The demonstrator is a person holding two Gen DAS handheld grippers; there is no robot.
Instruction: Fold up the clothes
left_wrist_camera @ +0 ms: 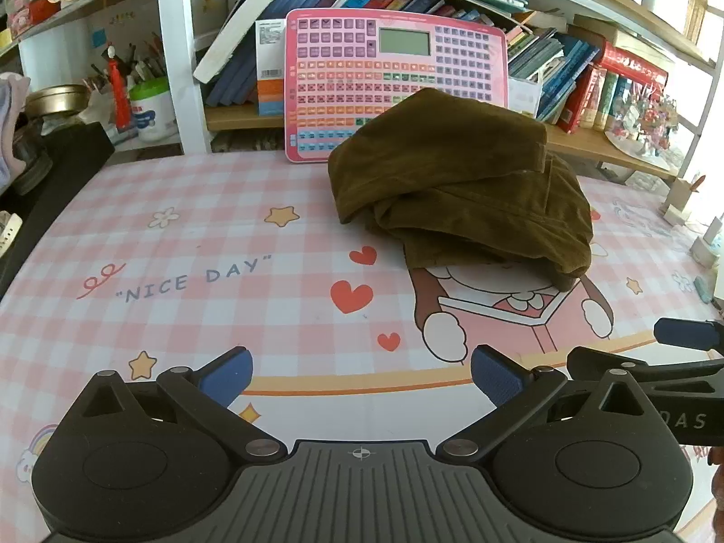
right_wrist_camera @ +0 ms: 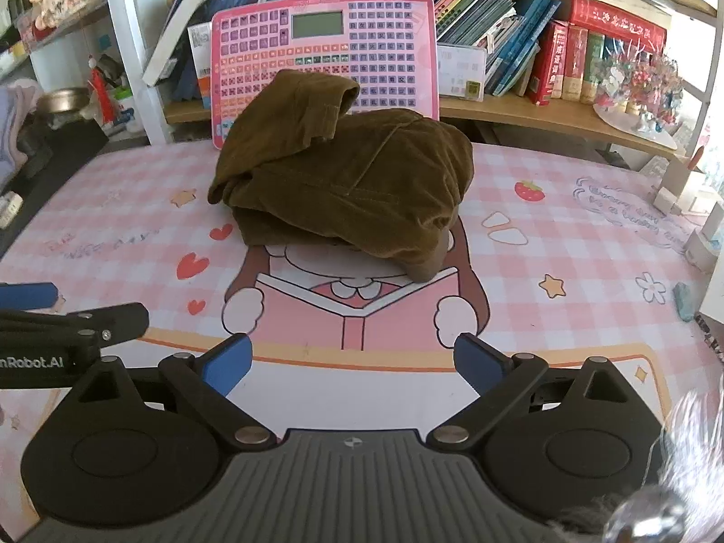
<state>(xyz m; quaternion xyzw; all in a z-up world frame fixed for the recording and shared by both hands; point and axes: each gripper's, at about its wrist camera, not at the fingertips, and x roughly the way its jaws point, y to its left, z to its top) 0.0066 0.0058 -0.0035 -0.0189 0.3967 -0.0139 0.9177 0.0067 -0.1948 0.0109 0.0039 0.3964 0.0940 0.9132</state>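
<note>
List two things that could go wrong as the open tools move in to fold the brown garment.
The brown garment lies bunched in layers, so a tool may pinch several at once. It sits close to the pink keyboard toy leaning on the shelf; tugging the cloth might topple it.

Olive-brown corduroy garment (right_wrist_camera: 348, 181), folded bundle, lying mid-table

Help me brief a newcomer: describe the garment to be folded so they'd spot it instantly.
Start at the pink checked mat covering the desk, then look toward its far edge, in front of the pink keyboard toy. There lies the brown corduroy garment, bunched: the only cloth and only dark olive-brown thing on the mat.
</note>
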